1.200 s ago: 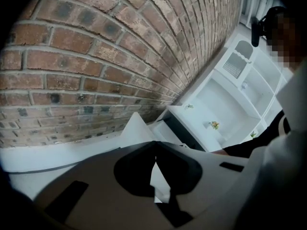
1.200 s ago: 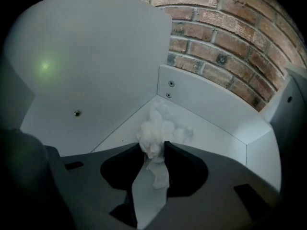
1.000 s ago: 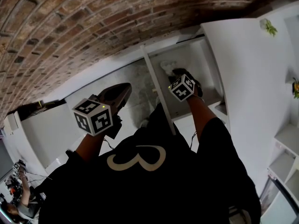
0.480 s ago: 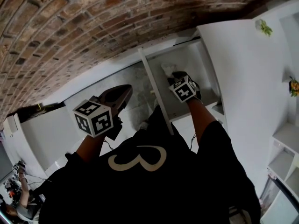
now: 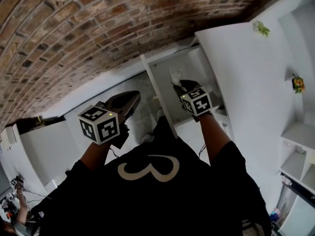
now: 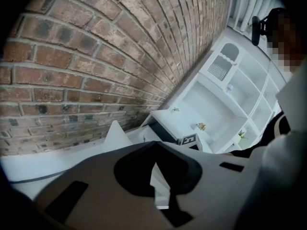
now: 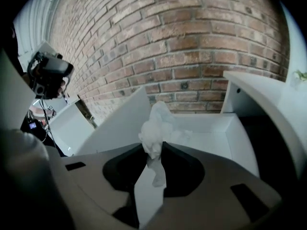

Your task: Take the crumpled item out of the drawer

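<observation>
A crumpled white paper item sticks up from between the tips of my right gripper, which is shut on it. In the head view the crumpled item and the right gripper are over the open white drawer, whose floor and walls lie just beyond the tips. My left gripper hangs to the left of the drawer in front of the brick wall. Its jaws are shut with nothing in them.
A brick wall runs behind the drawer. The white cabinet top stretches right, with small plants and white shelves. Another white unit stands at the left. A person is at the lower left.
The head view has swung a little. My right gripper stays shut on the crumpled item and has come slightly back towards me above the drawer. The left gripper has hardly moved.
</observation>
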